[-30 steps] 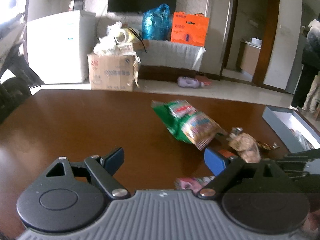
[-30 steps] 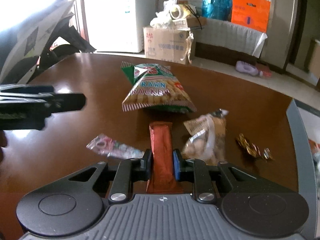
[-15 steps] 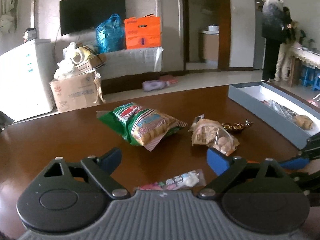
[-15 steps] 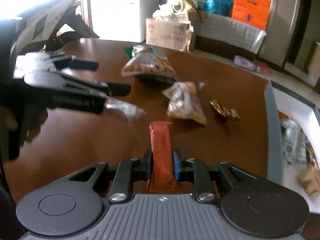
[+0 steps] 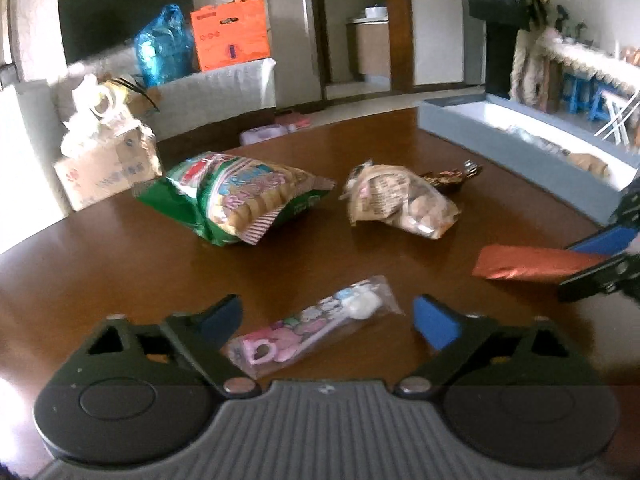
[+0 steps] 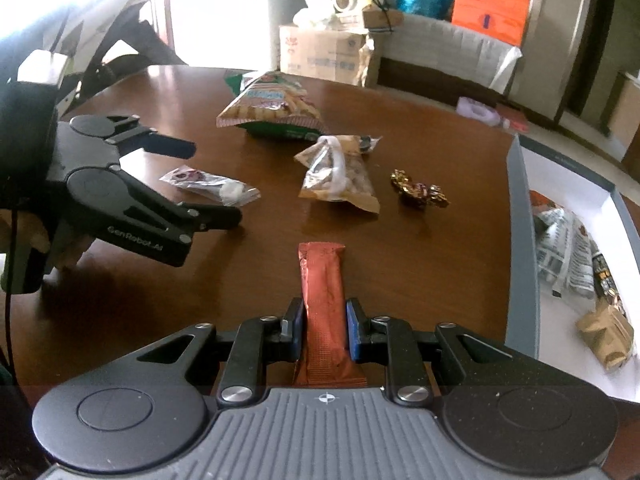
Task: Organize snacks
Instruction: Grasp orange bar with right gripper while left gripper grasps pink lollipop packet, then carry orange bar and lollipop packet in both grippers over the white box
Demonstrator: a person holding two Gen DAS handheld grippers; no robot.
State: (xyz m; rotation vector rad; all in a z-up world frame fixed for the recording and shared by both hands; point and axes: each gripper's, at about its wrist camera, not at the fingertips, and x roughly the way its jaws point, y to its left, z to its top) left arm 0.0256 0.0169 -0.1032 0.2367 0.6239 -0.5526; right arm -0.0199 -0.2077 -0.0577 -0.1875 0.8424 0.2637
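Note:
My right gripper (image 6: 322, 326) is shut on a red-brown snack bar (image 6: 324, 292) and holds it above the brown table; the bar also shows in the left wrist view (image 5: 532, 266). My left gripper (image 5: 326, 320) is open, its fingers on either side of a pink and white candy packet (image 5: 316, 330) lying on the table, also in the right wrist view (image 6: 210, 184). A green cracker bag (image 5: 236, 198), a clear bag of biscuits (image 5: 400, 200) and a dark gold-wrapped candy (image 6: 418, 192) lie further out.
A grey box with a white inside (image 6: 520, 240) stands at the table's right and holds several snack packs (image 6: 572, 248). Beyond the table are a cardboard box (image 6: 320, 54), an orange bag (image 6: 490, 4) and a person (image 5: 500, 20).
My left gripper has swung right and come down around the candy packet. My right gripper has carried the bar rightward, closer to the grey box.

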